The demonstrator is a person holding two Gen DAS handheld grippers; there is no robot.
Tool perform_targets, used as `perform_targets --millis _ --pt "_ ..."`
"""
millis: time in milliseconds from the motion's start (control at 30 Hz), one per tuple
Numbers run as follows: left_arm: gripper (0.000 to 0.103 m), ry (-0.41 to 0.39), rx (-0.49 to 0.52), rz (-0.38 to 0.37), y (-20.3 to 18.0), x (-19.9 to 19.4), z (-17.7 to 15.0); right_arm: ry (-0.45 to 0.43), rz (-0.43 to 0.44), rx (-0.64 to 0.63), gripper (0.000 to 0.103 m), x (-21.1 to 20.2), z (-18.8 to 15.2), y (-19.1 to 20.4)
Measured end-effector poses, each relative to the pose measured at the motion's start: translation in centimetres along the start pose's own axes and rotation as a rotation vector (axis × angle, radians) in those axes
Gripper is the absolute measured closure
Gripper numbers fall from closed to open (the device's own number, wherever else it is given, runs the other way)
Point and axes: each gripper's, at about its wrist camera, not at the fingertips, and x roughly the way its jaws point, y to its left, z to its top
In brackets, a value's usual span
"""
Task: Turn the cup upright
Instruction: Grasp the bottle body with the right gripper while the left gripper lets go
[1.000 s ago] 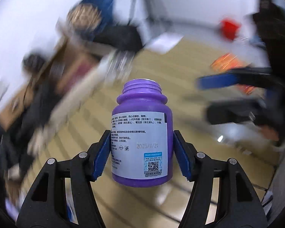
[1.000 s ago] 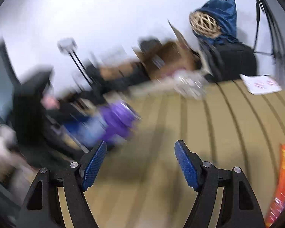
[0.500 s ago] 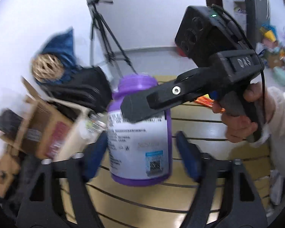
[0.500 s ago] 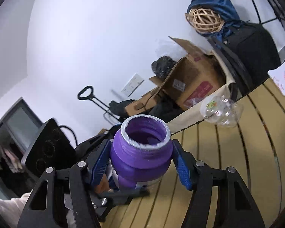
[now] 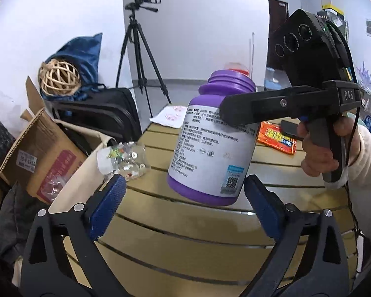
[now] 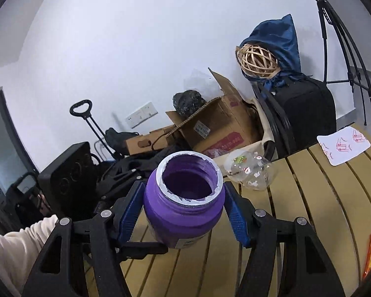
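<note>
The purple bottle (image 5: 211,146) stood in for the cup: a squat plastic jar with a white printed label, a QR code near its base and a threaded neck with no cap. From the right wrist view its open mouth (image 6: 189,177) faced up, ringed with ragged white foil remnants, and the inside looked purple and bare. It was held in the air above the slatted wooden table (image 5: 185,235), mouth up and tilted slightly to the right. The right gripper (image 6: 183,212) was clamped on it just below the neck, both blue pads pressed against its sides. The left gripper (image 5: 184,209) had let go, its jaws spread wide with clear gaps on either side of the bottle's base. Half a second earlier those left pads sat close against the lower body; one second earlier the left gripper alone held the bottle while the right was well apart. A clear plastic bottle (image 5: 122,158) lay on its side at the table's far left edge.
</note>
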Motion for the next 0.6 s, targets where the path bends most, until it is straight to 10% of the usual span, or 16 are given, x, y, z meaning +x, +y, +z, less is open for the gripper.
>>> perform_targets --millis 367,600 --pt "0.003 -0.109 -0.084 0.15 -7.0 -4.1 -1.7 0.144 -0.115 -0.301 0.035 2.7 -1.0 4.4" --pt "0.001 0.083 -0.185 0.139 -5.4 -0.1 -4.8 0.343 -0.162 -0.431 0.035 9.2 -4.8 4.5"
